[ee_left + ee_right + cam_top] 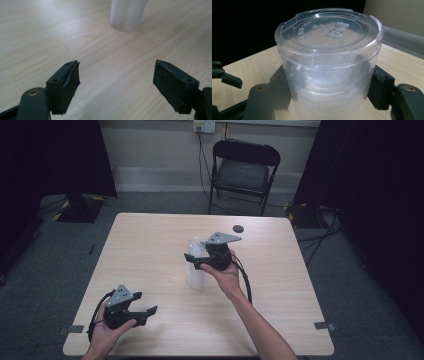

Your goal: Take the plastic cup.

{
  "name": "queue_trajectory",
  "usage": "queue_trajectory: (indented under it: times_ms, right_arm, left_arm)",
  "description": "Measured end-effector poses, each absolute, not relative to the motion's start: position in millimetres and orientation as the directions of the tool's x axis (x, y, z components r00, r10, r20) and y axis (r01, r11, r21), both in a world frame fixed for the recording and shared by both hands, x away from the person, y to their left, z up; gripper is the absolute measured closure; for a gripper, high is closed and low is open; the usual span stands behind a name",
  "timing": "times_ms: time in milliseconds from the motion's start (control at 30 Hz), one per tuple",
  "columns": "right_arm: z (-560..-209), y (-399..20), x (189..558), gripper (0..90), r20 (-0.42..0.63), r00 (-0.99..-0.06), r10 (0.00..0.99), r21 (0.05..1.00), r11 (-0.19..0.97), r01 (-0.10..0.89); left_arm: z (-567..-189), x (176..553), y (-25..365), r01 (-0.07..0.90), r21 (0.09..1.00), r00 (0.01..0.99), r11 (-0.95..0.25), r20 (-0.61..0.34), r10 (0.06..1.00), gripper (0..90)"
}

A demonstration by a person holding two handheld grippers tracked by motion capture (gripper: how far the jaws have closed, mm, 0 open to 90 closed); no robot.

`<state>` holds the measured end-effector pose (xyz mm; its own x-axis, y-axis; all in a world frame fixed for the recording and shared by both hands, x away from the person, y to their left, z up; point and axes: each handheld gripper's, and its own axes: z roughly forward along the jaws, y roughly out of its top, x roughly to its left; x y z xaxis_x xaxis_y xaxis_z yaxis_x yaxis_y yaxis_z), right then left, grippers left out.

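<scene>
High view: my right gripper (196, 260) clamps the clear cup stack (195, 265) (upright, mid-table (150, 245)), both jaws against its sides. My left gripper (142, 312) sits wide apart, holding nothing, near the front edge, open wood between.

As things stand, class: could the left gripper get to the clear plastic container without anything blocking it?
Probably yes. The left gripper is open, with bare table between it and the container. But the right gripper already straddles it near the lid, so only the lower part is free.
</scene>
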<state>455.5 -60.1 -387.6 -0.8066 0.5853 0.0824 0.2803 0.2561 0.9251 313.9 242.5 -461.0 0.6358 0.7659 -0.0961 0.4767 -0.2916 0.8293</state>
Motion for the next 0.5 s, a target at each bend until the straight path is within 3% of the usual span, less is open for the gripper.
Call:
queue_trajectory:
  times_ms: [500]
  right_arm:
    - [-375.8,-61.4,455.6,32.8,0.096,-0.806,0.585,0.936,0.222,0.273]
  left_arm:
    - [-461.3,314.2,242.4,0.477,0.830,0.637,-0.290,-0.099,0.765,21.0]
